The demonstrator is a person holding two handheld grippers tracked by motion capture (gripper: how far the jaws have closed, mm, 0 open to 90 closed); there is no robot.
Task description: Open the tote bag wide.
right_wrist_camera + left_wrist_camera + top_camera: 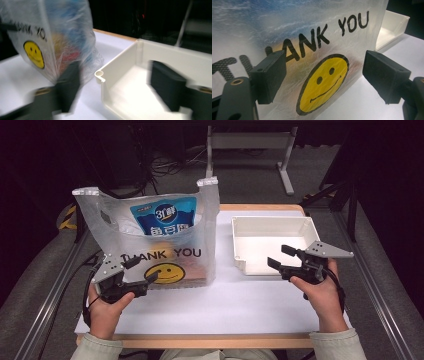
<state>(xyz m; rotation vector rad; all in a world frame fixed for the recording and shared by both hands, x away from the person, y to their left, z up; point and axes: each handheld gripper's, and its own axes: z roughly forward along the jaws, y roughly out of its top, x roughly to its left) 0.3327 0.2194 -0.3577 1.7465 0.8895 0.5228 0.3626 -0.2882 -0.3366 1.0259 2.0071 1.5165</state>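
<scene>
A clear plastic bag (155,237) printed with "THANK YOU" and a yellow smiley face is standing upright on the left half of the white tabletop (225,305), its two handles sticking up and a blue packet (162,217) showing through its upper part. The left gripper (141,270) is hovering just in front of the bag's lower left corner, its jaws standing wide apart and holding nothing; in the left gripper view the smiley face is sitting between them, and I cannot tell whether the bag is touching them. To the right of the bag, a white tray (270,240) is lying flat on the tabletop, close beside it. The right gripper (281,256) is hanging over the tray's near edge, its jaws also spread wide and gripping nothing.
</scene>
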